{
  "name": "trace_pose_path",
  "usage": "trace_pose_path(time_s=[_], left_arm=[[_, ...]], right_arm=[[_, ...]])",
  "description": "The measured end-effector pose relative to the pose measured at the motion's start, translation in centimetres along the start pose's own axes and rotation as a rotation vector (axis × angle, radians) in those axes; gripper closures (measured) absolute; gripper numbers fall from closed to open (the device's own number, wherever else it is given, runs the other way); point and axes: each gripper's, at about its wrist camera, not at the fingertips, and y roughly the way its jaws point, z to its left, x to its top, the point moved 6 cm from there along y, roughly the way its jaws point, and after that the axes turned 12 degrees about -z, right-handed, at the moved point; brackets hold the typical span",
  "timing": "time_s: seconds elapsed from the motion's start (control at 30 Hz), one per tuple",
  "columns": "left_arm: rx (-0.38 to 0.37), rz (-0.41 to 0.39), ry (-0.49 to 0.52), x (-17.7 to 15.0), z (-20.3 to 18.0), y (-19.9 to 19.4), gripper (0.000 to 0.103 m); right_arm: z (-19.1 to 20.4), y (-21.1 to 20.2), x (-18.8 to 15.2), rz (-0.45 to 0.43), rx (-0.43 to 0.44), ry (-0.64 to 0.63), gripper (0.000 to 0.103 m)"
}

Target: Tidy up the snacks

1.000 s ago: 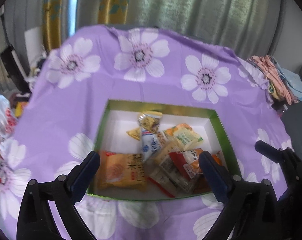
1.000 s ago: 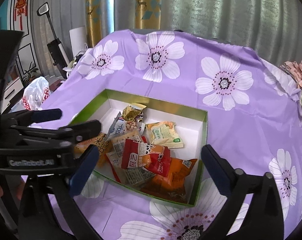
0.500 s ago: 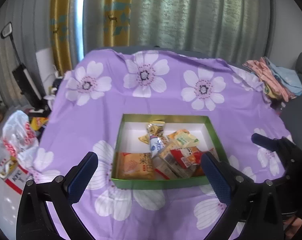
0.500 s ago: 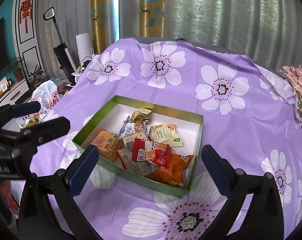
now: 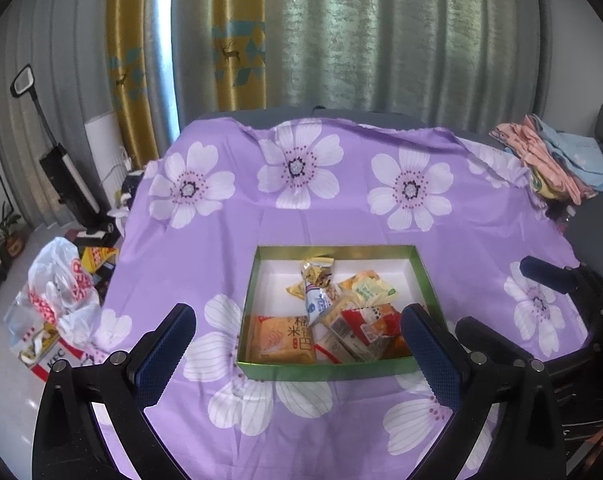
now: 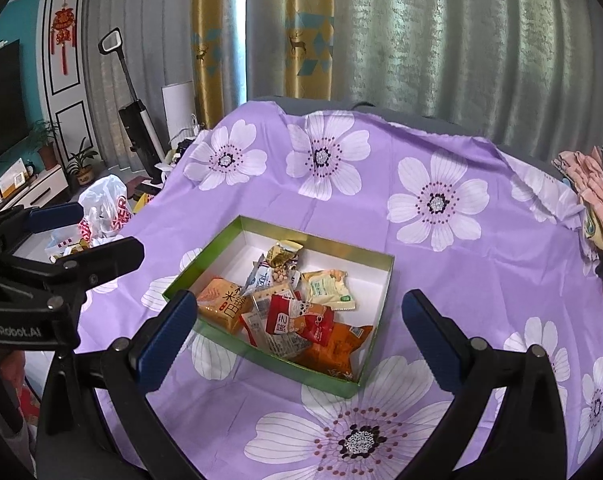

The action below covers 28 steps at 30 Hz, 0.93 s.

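Purple cloth printed with large white flowers [image 5: 229, 248] covers the desk and fills both views, with grey-green and gold curtains [image 5: 341, 32] hanging behind it. Near the middle of the cloth sits a shallow rectangular box with green walls and a white floor [image 5: 325, 372], holding the loose pile of snack packets [image 6: 289, 312] that crowds its near half while the far half shows bare white. Both grippers hang above the near edge of the desk, clear of the box: the left gripper [image 5: 297, 354] has its blue-padded fingers [image 5: 163, 350] spread wide with nothing between them, and the right gripper [image 6: 297, 342] likewise holds its fingers [image 6: 165, 336] wide apart and empty. Each wrist camera catches the other tool at its edge, the right one at the right margin of the left view, the left one at the left margin of the right view. Only the right view shows the teal wall with a red hanging ornament [image 6: 63, 30] and a dark screen; the left view shows more of the white and red plastic bag [image 5: 61, 292] on the floor. A heap of pink and blue folded cloth [image 5: 553, 152] lies at the right end of the desk, cut off in the right view. Within the box, a flat orange packet [image 5: 281, 338] lies at the near left corner, a red packet [image 6: 297, 316] rests on top of the pile, and a pale green packet [image 6: 327, 286] lies toward the far right. The print on the wrappers is too small to read, and the left gripper's right finger hides the box's near right corner.
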Motion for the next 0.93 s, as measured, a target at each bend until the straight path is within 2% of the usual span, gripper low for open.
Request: trace_pose_path(time_s=[0.3,0.8,0.93], left_arm=[[0.024,-0.017,0.034,1.3,-0.7,-0.3,0.001],[0.03,-0.032,0.03,1.9,-0.3,0.3,0.001],[0.055,-0.033,0.035,2.0,0.0,0.6,0.001]], right_arm=[[-0.3,-0.7,1.2,-0.019,0.013,-0.018,0.0],[-0.8,-0.3,0.8,-0.007,0.013,-0.014,0.0],[-0.7,-0.3,0.7,-0.006,0.015,-0.016,0.0]])
